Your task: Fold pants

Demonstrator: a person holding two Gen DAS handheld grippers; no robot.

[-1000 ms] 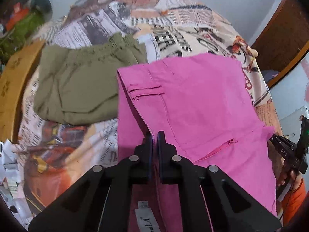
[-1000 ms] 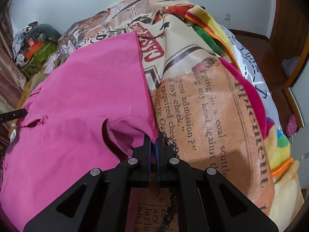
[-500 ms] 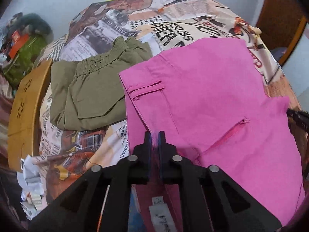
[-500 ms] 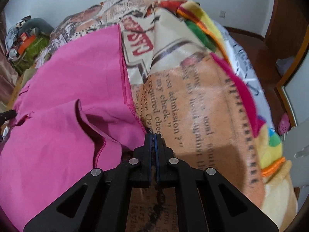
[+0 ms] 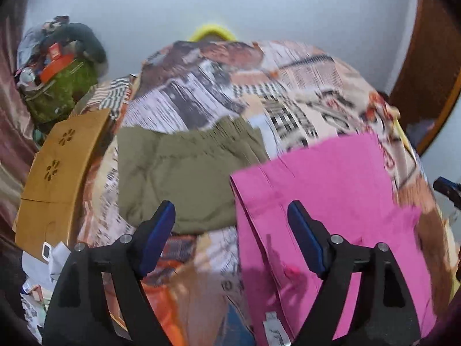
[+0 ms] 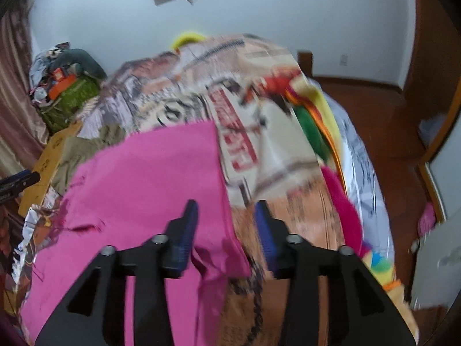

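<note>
Left gripper (image 5: 230, 213): jaws stand wide apart, having just been opening, with nothing between the blue pads (image 5: 158, 236). It hangs above the bed, one finger over the olive garment, the other over the pink cloth.

Right gripper (image 6: 227, 222): jaws part-way apart, having just been opening. The right-hand edge of the pink pants (image 6: 144, 196) lies below the gap; the pads do not press on it. The left finger (image 6: 184, 236) sits over the pink cloth, the other over the bedcover.

The pink pants (image 5: 331, 201) lie flat on the newspaper-print bedcover (image 5: 230, 86), spread across the near right part of the bed in the left wrist view. A white label (image 5: 273, 331) shows at their near end. The tip of the right gripper shows at the far right edge of that view.

A folded olive garment (image 5: 178, 173) lies just beside the pants, to their left, apparently meeting them at one corner.

A wooden board (image 5: 57, 173) runs along the bed's left side. Beyond it, a heap of bags and clothes (image 5: 63, 72) stands near the wall. A colourful blanket (image 6: 317, 129) lies on the bed's right side. Both views are blurred.
</note>
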